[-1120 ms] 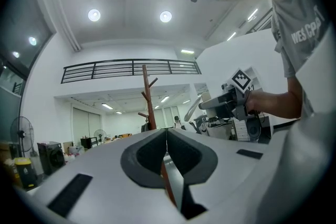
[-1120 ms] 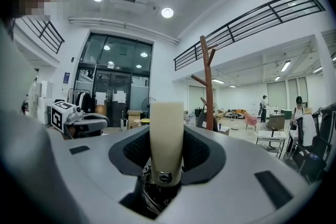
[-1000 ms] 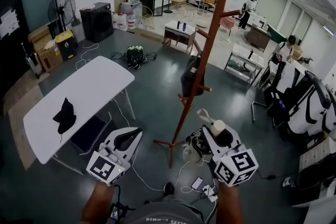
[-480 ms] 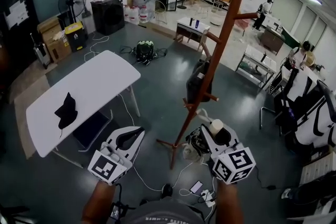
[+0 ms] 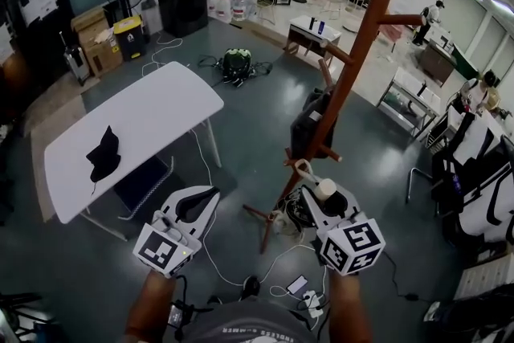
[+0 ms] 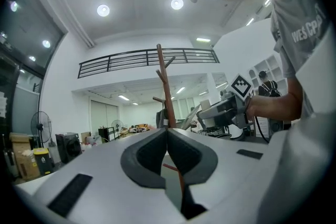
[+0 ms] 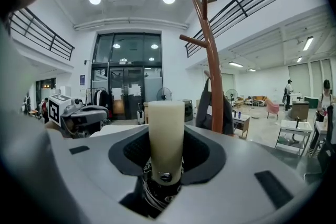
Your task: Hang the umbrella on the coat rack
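Observation:
My right gripper [image 5: 324,203] is shut on the folded umbrella, whose cream handle [image 5: 325,189] sticks up between the jaws with a strap loop beside it. In the right gripper view the handle [image 7: 166,128] stands upright in the jaws, and the dark folded canopy [image 7: 156,194] is below. The brown wooden coat rack [image 5: 357,52] rises just beyond the right gripper, with a dark bag [image 5: 307,124] hanging from a lower peg. It is right of centre in the right gripper view as coat rack [image 7: 212,71]. My left gripper [image 5: 207,197] is shut and holds nothing, level, left of the rack's base.
A white folding table [image 5: 161,112] with a black cloth [image 5: 103,155] stands at the left. Cables and a power strip [image 5: 309,297] lie on the floor by the rack's feet. Chairs draped in white are at the right. Fans, boxes and people are far back.
Both grippers have moved forward towards the coat rack, which now stands closer and larger. The right gripper keeps its hold on the umbrella and has dipped slightly.

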A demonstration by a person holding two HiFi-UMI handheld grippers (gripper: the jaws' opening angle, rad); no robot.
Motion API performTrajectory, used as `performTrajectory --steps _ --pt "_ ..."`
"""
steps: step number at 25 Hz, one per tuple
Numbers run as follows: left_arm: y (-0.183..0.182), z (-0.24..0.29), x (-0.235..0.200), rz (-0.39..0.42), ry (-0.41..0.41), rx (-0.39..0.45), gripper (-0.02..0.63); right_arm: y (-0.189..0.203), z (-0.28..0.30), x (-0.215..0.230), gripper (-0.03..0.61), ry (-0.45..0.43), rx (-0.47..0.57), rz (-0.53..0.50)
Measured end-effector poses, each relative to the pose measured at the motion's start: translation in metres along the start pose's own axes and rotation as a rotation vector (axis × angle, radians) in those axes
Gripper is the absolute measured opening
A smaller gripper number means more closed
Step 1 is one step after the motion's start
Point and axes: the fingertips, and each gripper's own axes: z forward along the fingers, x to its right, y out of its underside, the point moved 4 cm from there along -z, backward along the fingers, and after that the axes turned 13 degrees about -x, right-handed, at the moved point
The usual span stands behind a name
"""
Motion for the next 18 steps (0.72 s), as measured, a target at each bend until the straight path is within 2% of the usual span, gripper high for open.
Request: performTrajectory --steps 9,18 --pt "0.01 0.009 0.003 -0.021 -0.066 -0.035 0.018 0.016 0.027 0.018 0.158 -0.056 -0.046 -0.013" --pt "0.022 0.016 -0.001 -0.047 -0.068 -0.055 0.018 0.033 0.051 0.024 0.158 -0.066 -0.09 -0.007"
